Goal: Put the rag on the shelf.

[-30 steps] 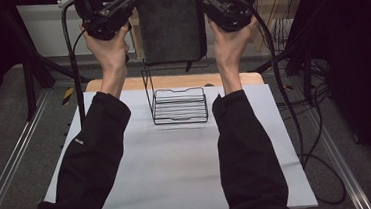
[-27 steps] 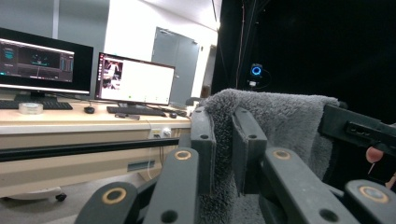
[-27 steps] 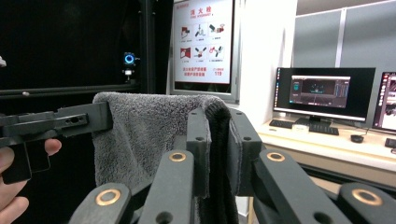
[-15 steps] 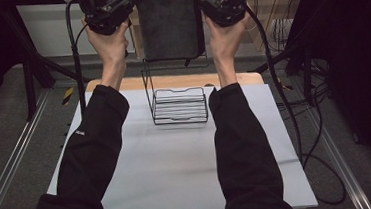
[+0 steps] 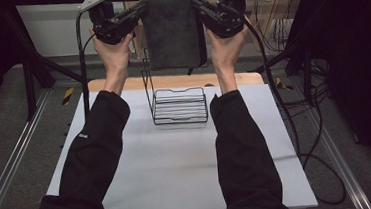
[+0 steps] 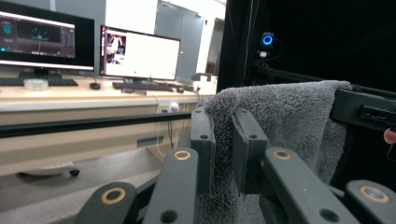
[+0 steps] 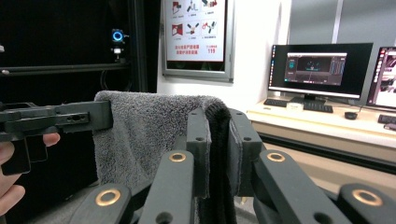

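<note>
A plain dark grey towel (image 5: 173,31) is hanging between two black grippers. A black wire rack (image 5: 178,104) is standing near the far edge of the pale grey tabletop (image 5: 178,170), beside black sleeves (image 5: 95,157).

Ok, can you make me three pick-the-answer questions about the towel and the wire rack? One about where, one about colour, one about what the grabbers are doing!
1. Where is the wire rack?
A. on the table between the two sleeves
B. hanging from the towel
C. on the floor

2. What colour is the towel?
A. red
B. grey
C. yellow

3. What are the left gripper and the right gripper doing?
A. both open, holding nothing
B. one holds the rack
C. each shut on a top corner of the towel

Answers: 1 A, the high view shows it standing on the table. 2 B, it looks grey in all three views. 3 C, both gripper views show towel pinched between the jaws.
</note>
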Action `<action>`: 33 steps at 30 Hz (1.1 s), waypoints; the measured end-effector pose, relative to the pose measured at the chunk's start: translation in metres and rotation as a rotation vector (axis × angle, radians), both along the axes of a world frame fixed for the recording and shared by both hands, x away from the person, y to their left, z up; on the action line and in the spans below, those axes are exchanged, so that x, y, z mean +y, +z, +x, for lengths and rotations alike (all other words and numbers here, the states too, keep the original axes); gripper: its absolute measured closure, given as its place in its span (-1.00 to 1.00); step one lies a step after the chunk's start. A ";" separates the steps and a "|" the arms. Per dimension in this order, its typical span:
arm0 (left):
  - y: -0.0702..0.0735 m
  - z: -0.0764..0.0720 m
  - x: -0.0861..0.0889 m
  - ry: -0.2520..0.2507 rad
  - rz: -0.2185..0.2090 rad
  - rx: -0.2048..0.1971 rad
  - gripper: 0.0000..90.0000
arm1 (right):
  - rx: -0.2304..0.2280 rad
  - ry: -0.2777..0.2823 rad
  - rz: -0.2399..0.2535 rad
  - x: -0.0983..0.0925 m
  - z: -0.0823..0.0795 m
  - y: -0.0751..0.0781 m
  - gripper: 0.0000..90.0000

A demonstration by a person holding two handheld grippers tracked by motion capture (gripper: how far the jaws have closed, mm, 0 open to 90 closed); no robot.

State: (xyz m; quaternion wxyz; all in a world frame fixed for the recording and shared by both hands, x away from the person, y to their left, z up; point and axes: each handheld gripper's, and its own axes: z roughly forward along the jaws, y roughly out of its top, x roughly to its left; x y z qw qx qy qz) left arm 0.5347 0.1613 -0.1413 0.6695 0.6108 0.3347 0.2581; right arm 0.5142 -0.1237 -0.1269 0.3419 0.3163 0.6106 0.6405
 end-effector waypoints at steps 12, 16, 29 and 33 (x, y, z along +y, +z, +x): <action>-0.021 -0.007 0.004 -0.032 0.038 0.027 0.77 | 0.042 0.017 0.008 -0.002 -0.005 -0.025 0.81; -0.029 -0.011 0.006 -0.042 0.068 0.048 0.77 | 0.061 0.026 0.004 -0.003 -0.007 -0.035 0.81; -0.055 -0.021 0.006 -0.077 0.105 0.082 0.77 | 0.105 0.052 0.010 -0.009 -0.014 -0.068 0.81; -0.059 -0.028 0.008 -0.095 0.109 0.078 0.77 | 0.114 0.067 0.009 -0.012 -0.018 -0.073 0.81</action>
